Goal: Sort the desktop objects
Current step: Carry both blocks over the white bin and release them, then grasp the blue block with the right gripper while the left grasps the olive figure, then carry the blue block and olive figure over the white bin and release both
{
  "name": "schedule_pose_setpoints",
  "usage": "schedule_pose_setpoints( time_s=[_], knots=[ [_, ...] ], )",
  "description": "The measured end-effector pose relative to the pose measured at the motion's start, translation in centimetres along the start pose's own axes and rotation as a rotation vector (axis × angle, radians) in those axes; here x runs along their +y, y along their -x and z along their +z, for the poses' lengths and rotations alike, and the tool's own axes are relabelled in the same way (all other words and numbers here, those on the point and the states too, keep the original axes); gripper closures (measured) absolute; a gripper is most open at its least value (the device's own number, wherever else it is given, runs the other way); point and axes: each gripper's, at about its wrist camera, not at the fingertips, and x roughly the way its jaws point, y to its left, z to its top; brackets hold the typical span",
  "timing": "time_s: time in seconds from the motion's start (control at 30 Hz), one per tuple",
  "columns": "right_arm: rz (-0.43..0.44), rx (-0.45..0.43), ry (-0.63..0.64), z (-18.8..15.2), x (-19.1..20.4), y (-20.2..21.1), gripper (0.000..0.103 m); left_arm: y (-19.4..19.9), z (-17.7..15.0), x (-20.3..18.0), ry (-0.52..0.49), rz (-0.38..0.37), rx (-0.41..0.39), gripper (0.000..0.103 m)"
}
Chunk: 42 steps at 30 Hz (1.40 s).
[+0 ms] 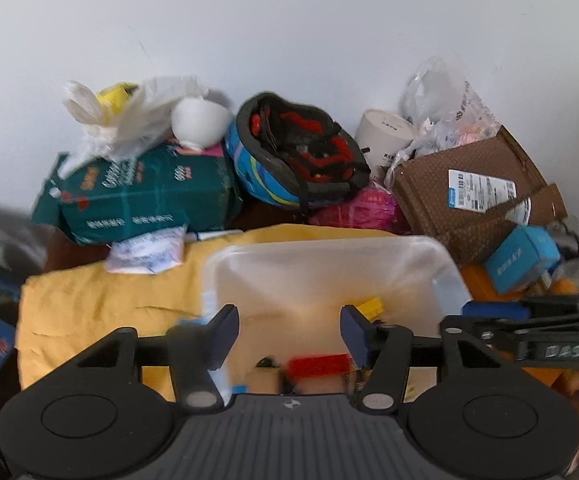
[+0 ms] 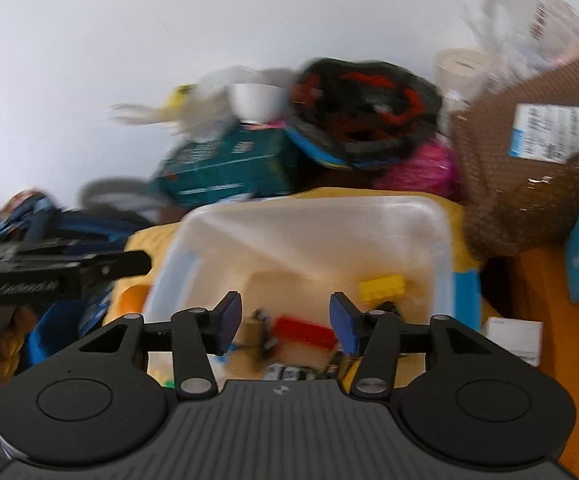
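Note:
A clear plastic bin (image 1: 329,256) (image 2: 313,216) stands on a yellow cloth (image 1: 109,304). Inside lie a red brick (image 1: 317,365) (image 2: 303,330), a yellow brick (image 1: 370,306) (image 2: 383,286) and small dark parts. My left gripper (image 1: 289,330) hovers open over the bin's near side, nothing between its blue pads. My right gripper (image 2: 285,322) is also open above the bin, over the red brick and empty. Each gripper shows at the edge of the other's view, the right one (image 1: 529,338) on the right, the left one (image 2: 49,272) on the left.
Clutter lines the wall behind the bin: a green package (image 1: 145,196), a white bowl (image 1: 199,122), a bike helmet (image 1: 297,152), a pink bag (image 1: 361,210), a white tube (image 1: 383,140), a brown cardboard box (image 1: 469,196) and a blue box (image 1: 521,260). A small white box (image 2: 515,338) sits right.

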Motion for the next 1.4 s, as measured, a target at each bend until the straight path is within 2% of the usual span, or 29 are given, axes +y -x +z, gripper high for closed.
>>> schedule_pose_setpoints(
  time_s=[0.07,0.13,0.17,0.2,0.23,0.27,0.3,0.4,0.53,0.67,0.77,0.83,0.87,1.03,1.13,1.27,1.4],
  knots=[
    [0.065,-0.010,0.106,-2.8,0.8,0.4,0.051,1.4,-2.7,0.6,-0.053,0.008,-0.046,0.042],
    [0.050,0.020,0.193,-6.6,0.9,-0.3,0.051,2.1,-6.2,1.4,-0.080,0.022,-0.060,0.040],
    [0.064,-0.011,0.242,-8.6,0.9,-0.5,0.055,2.1,-8.1,1.8,-0.096,0.025,-0.046,0.040],
    [0.062,0.013,0.272,-10.1,0.9,-1.2,0.055,1.8,-10.0,2.3,-0.097,0.041,-0.022,0.040],
    [0.025,0.075,0.291,-11.5,0.9,-2.5,0.055,1.3,-11.8,2.8,-0.083,0.056,0.005,0.040],
    [-0.008,0.097,0.331,-12.8,1.2,-3.4,0.056,0.6,-13.6,3.5,-0.059,0.063,0.040,0.040],
    [-0.002,0.077,0.397,-13.9,1.7,-3.6,0.058,0.0,-14.8,3.9,-0.033,0.072,0.066,0.040],
    [-0.040,0.091,0.468,-15.8,2.6,-4.7,0.056,-1.1,-17.3,4.6,0.032,0.082,0.092,0.040],
    [-0.084,0.145,0.448,-16.5,1.9,-7.1,0.056,-3.4,-19.2,4.0,-0.046,0.113,0.148,0.040],
    [-0.115,0.194,0.489,-16.7,2.0,-9.2,0.058,-5.0,-20.9,4.2,-0.040,0.112,0.195,0.043],
    [-0.098,0.212,0.484,-17.3,1.8,-9.7,0.071,-5.5,-21.2,3.9,-0.093,0.114,0.167,0.052],
    [-0.085,0.210,0.446,-17.2,1.7,-9.5,0.073,-5.5,-21.0,3.9,-0.096,0.113,0.162,0.073],
    [-0.070,0.203,0.422,-17.2,1.7,-9.1,0.073,-5.3,-20.9,4.2,-0.080,0.101,0.161,0.075],
    [0.006,0.118,0.276,-16.8,1.0,-4.8,0.073,-2.6,-20.5,3.4,-0.073,0.042,0.111,0.075],
    [0.042,0.045,0.209,-15.6,1.1,-1.7,0.073,0.0,-19.3,2.8,-0.028,0.004,0.062,0.075],
    [0.049,-0.058,0.147,-12.1,1.6,1.7,0.073,2.6,-15.8,1.3,-0.038,-0.045,0.002,0.075],
    [0.006,-0.083,0.068,-6.8,0.7,3.1,0.073,3.6,-10.3,0.0,-0.016,-0.082,-0.025,0.075]
  ],
)
